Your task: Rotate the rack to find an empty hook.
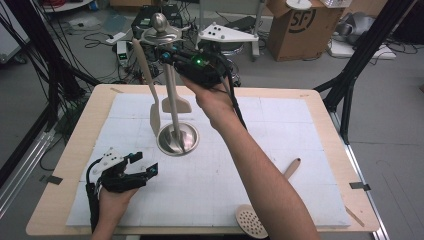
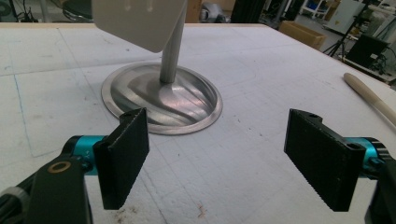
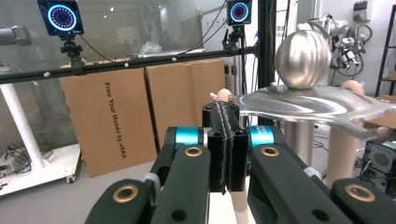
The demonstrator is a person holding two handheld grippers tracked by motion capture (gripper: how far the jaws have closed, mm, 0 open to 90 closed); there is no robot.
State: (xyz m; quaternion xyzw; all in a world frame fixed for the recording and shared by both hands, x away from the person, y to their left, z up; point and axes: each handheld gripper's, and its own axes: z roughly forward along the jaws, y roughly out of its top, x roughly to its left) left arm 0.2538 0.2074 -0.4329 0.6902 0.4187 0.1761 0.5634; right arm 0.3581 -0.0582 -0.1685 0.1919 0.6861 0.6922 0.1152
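Note:
A steel utensil stand (image 1: 177,139) with a round base, a thin pole and a ball on top (image 1: 160,22) stands on the white mat. Two beige spatulas (image 1: 155,114) hang from its top plate. My right gripper (image 1: 166,54) is held high beside that plate, and its jaws are shut pad to pad (image 3: 226,112) with nothing seen between them. A beige handle (image 3: 224,95) runs just behind the jaws, and the ball (image 3: 302,52) is to their right. My left gripper (image 1: 145,163) rests low at the mat's front left. It is open (image 2: 219,140) and empty, facing the stand's base (image 2: 161,98).
A slotted skimmer (image 1: 250,220) with a wooden handle (image 1: 292,167) lies at the front right of the mat, partly under the right forearm. The same wooden handle (image 2: 369,95) lies to the right of the left gripper. Cables, boxes and tripod legs stand beyond the table.

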